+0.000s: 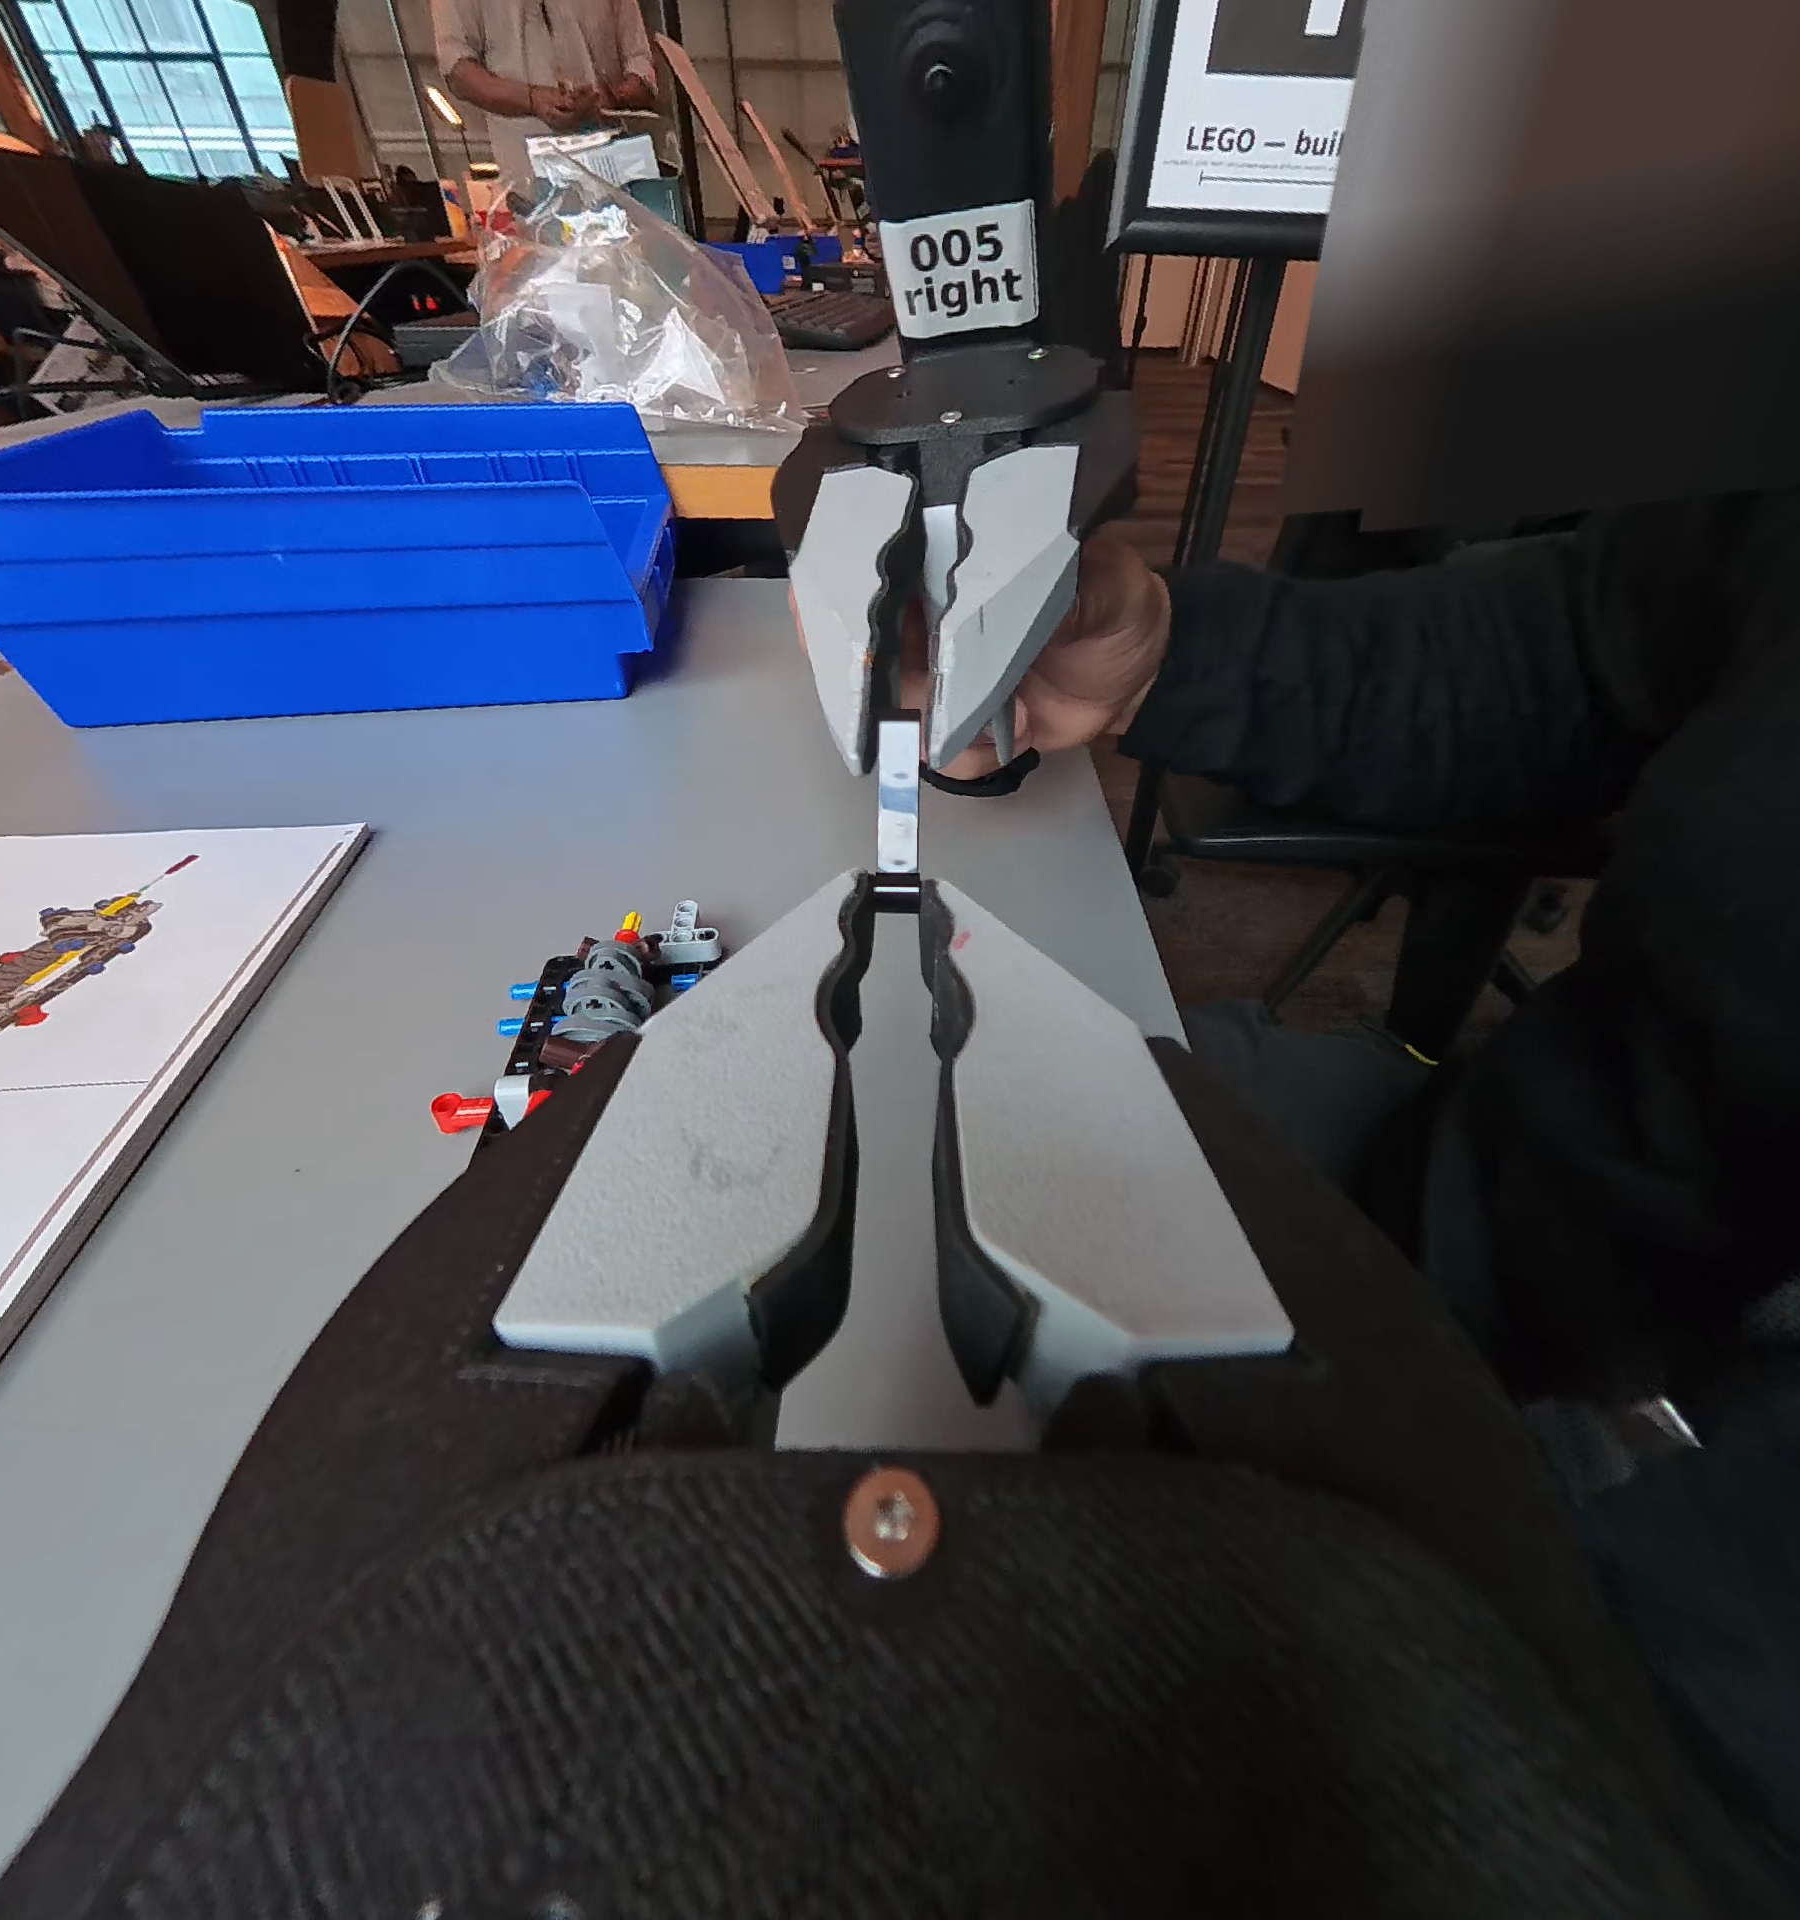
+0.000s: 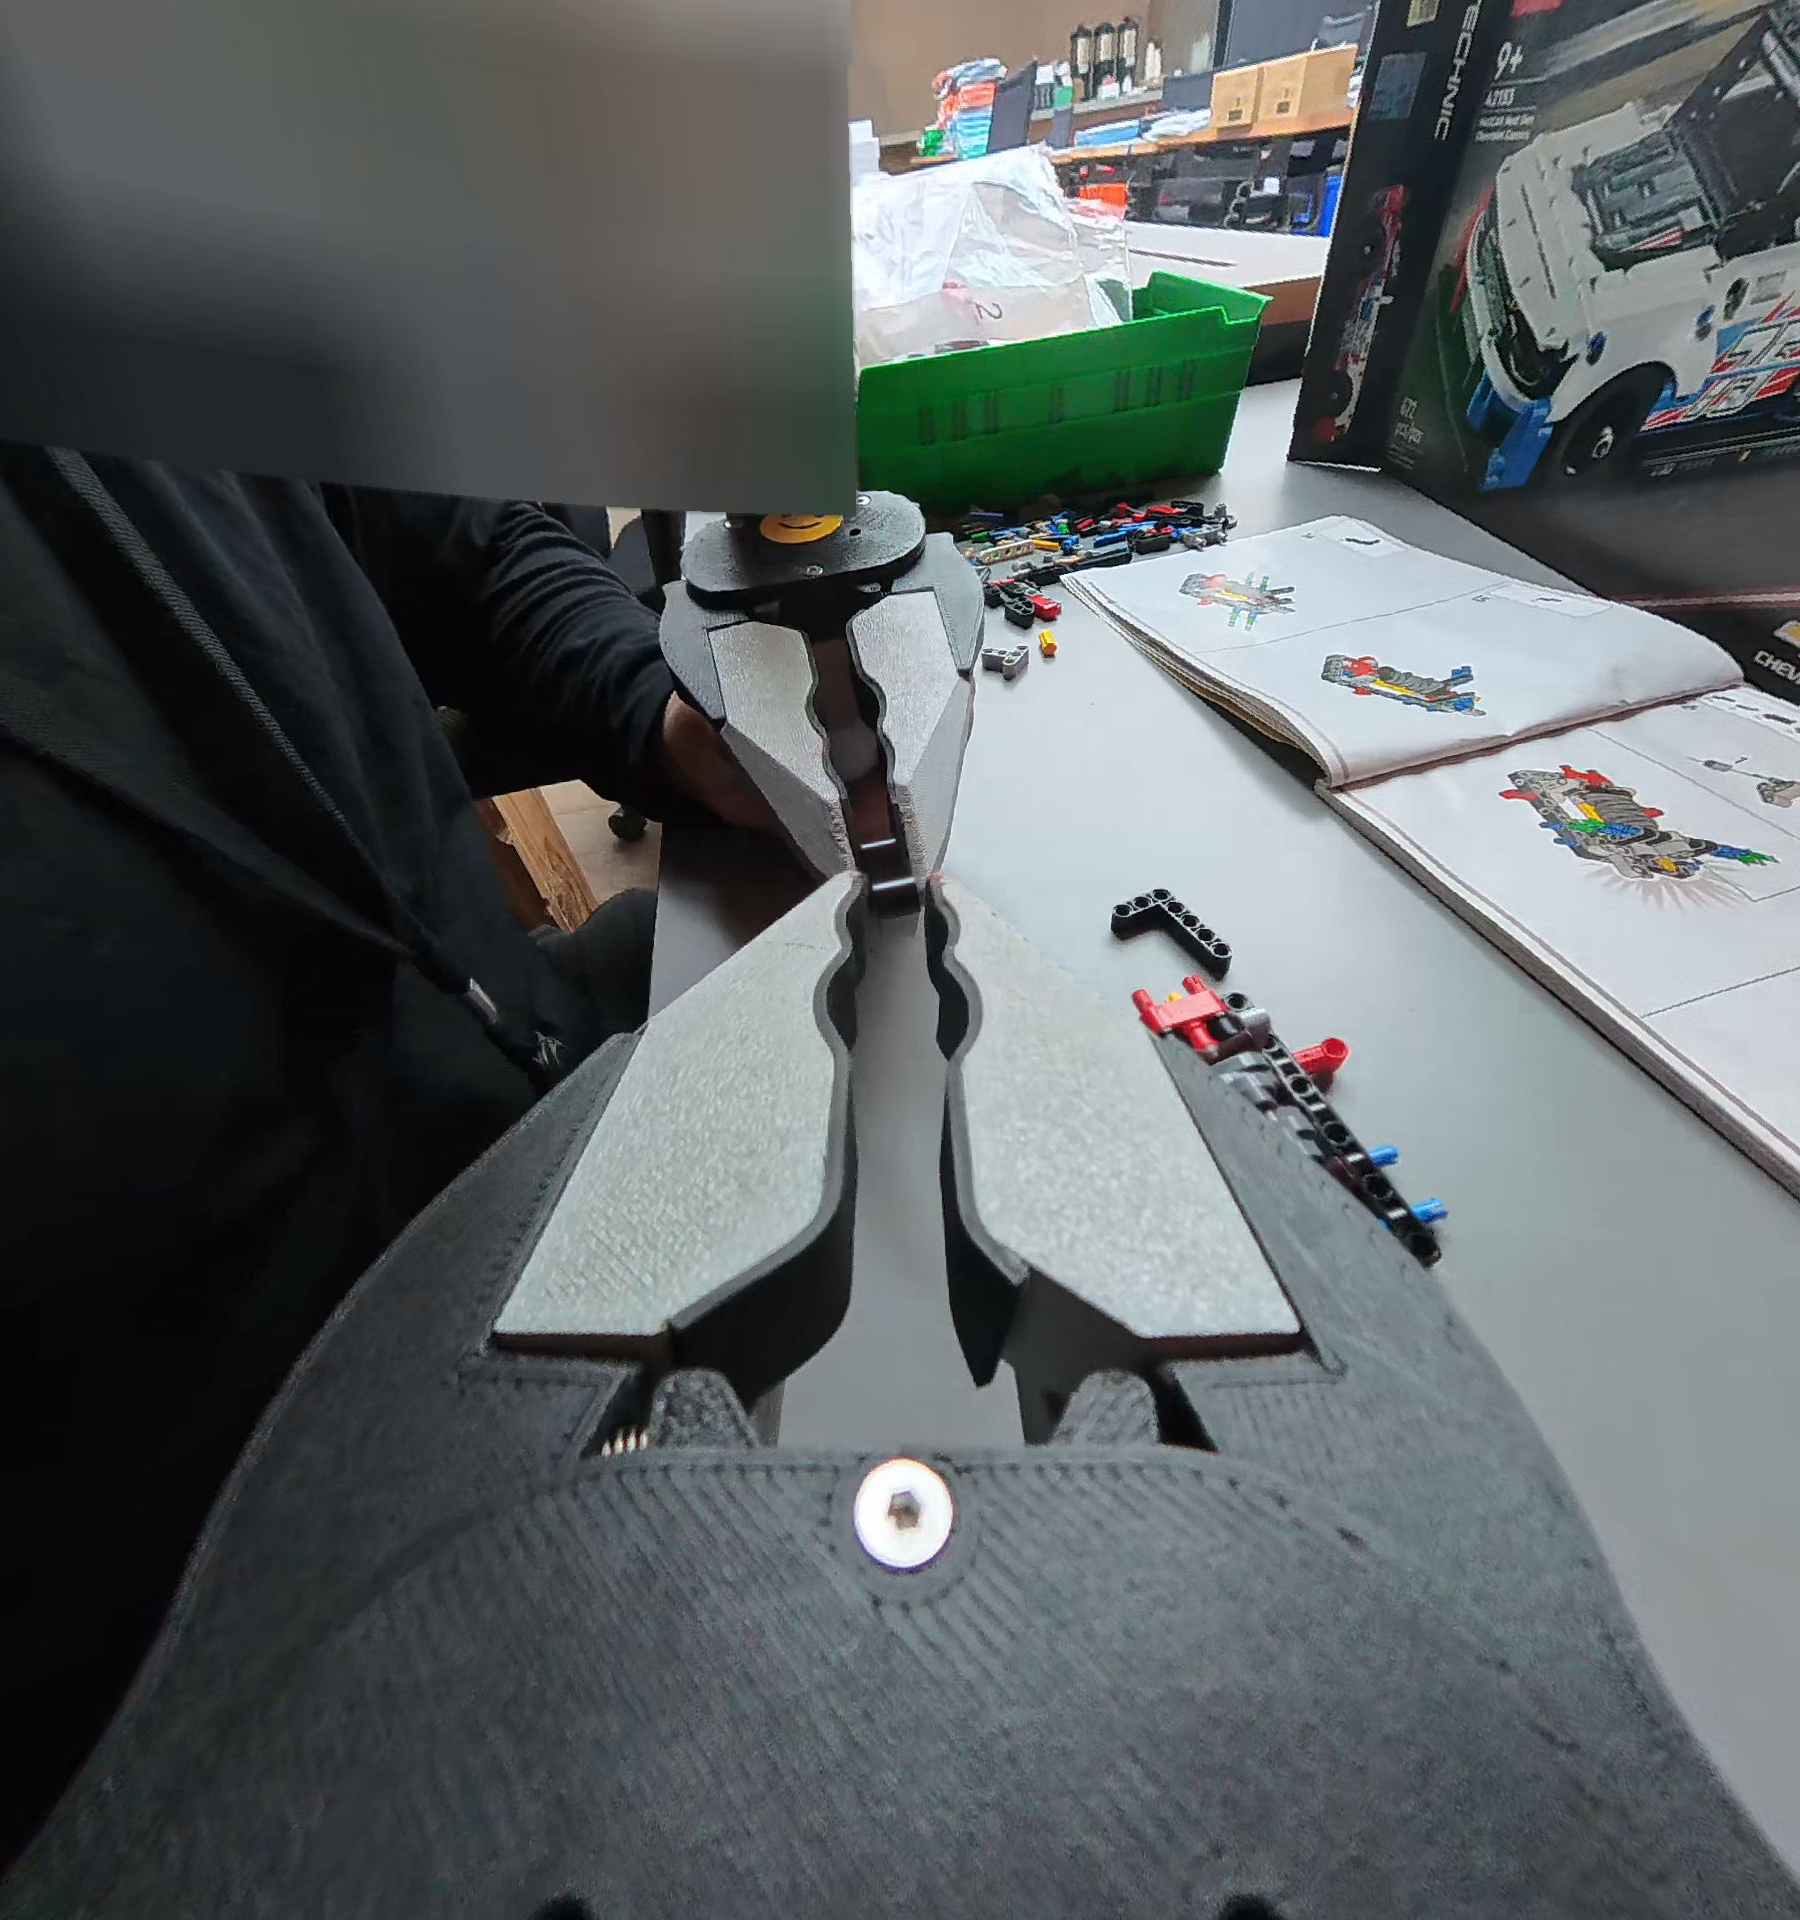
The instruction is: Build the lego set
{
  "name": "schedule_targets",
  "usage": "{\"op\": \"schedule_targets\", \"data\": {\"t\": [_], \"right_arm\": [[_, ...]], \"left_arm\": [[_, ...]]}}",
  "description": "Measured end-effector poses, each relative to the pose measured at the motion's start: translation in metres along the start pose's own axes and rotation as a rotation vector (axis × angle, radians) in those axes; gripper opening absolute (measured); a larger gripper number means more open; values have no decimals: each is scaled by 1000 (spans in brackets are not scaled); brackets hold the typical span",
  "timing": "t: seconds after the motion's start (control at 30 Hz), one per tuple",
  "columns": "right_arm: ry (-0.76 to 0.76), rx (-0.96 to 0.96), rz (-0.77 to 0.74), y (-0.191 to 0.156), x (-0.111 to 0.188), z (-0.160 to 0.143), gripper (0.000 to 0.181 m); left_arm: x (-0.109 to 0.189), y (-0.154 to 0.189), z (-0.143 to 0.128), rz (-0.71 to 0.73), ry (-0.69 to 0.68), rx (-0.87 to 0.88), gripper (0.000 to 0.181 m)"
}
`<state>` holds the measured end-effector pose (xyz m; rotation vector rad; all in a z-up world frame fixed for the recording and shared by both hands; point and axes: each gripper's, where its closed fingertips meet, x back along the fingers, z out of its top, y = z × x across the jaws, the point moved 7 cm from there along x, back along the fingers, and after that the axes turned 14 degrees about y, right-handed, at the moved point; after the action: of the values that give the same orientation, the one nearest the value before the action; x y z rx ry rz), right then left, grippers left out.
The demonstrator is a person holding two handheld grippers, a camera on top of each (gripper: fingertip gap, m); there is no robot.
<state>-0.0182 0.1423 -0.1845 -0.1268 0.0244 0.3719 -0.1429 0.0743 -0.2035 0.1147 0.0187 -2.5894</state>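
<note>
Both hand-held grippers met tip to tip above the counter's (image 1: 376, 790) near edge. The left hand-held gripper (image 1: 894, 891) and right hand-held gripper (image 2: 892, 896) each clamped one end of a black beam (image 1: 897, 805). The partial assembly (image 2: 1301, 1101) lay on the counter beside them.

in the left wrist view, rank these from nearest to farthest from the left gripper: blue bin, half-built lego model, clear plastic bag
1. half-built lego model, on the table just left of the left gripper fingers
2. blue bin, farther back on the left
3. clear plastic bag, behind the bin
</note>
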Motion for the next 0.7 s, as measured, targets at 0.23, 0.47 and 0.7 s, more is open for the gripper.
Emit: {"op": "schedule_targets", "data": {"t": [0.23, 0.47, 0.7], "right_arm": [[-13, 26, 19, 4, -9, 6, 5], [0, 19, 32, 7, -17, 8, 5], [-14, 29, 36, 6, -18, 7, 8]], "left_arm": [[2, -2, 0, 27, -10, 5, 6], [4, -4, -1, 44, -14, 32, 6], [3, -5, -1, 47, -23, 30, 6]]}}
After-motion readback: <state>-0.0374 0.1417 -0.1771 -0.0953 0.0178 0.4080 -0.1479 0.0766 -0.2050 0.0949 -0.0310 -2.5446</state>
